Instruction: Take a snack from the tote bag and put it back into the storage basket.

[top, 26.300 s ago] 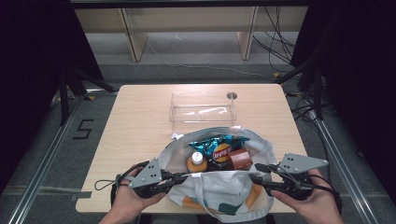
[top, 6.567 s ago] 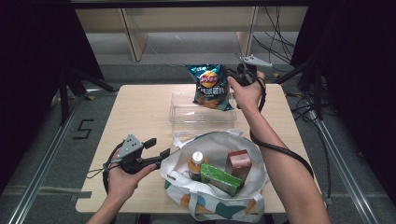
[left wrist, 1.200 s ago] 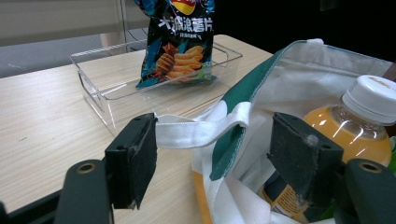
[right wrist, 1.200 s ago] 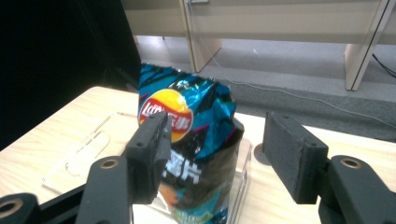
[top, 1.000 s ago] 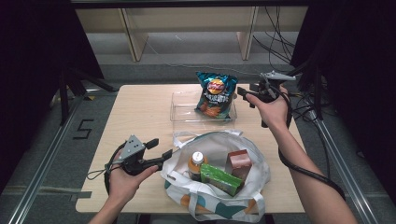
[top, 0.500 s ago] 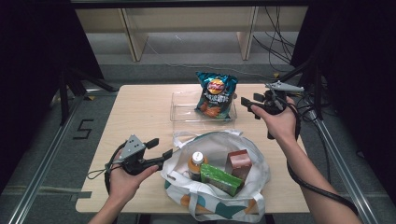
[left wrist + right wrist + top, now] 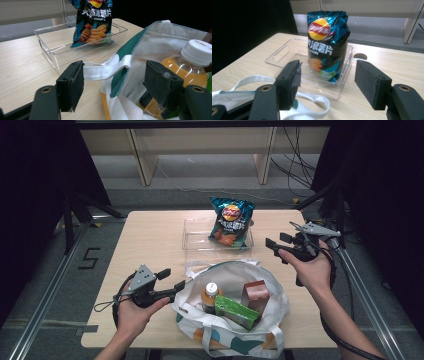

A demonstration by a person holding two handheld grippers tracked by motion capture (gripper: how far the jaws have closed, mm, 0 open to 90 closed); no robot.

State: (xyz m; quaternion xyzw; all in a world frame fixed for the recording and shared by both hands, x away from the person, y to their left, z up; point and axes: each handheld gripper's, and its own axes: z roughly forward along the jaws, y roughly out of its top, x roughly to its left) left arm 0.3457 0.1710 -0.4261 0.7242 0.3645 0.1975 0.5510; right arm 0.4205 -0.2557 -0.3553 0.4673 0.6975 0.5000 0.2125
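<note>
The right gripper [image 7: 279,249], jaws released and widening, has withdrawn from the chip bag [image 7: 230,221].

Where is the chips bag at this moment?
In the high view, the chips bag stands upright inside the clear tray at the table's far middle, beyond the tote bag.

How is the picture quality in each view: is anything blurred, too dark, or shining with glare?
High view: the table is evenly lit, its surroundings nearly black, the clear tray faint. Left gripper view: the bottle close by looks soft, and the chip bag shines a little. Right gripper view: the bag's foil shows glare, and the near black fingers are slightly blurred.
</note>
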